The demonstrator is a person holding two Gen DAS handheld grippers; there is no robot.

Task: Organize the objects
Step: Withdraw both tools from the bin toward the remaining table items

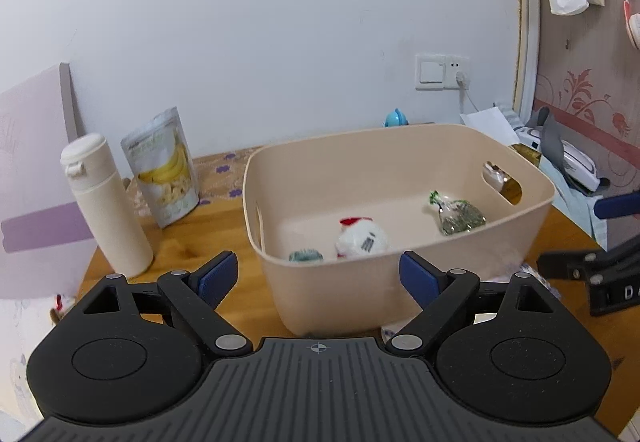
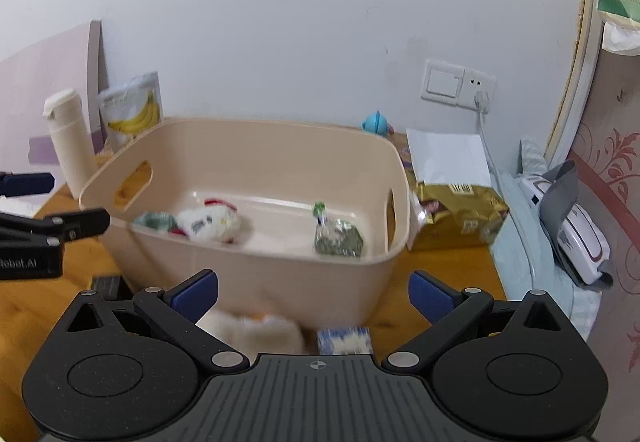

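Note:
A beige plastic basket [image 1: 400, 132] stands on the wooden table. Inside lie a white plush with a red cap [image 1: 362, 240], a clear bag of green bits [image 1: 460, 216] and a small teal thing [image 1: 306, 255]. My left gripper [image 1: 319, 277] is open, short of the basket's near wall, with nothing between its blue pads. My right gripper [image 2: 313, 295] is open too, in front of the basket [image 2: 240, 130], also with nothing between its pads. Below it on the table lie a fluffy cream item [image 2: 256, 334] and a blue-white packet [image 2: 344, 340]. Each gripper shows at the edge of the other's view.
A cream bottle [image 1: 106, 210] and a banana-chip pouch [image 1: 164, 166] stand left of the basket. Right of it are a gold packet [image 2: 460, 218], white paper [image 2: 448, 158] and a white device with a grey strap [image 2: 568, 230]. The wall is close behind.

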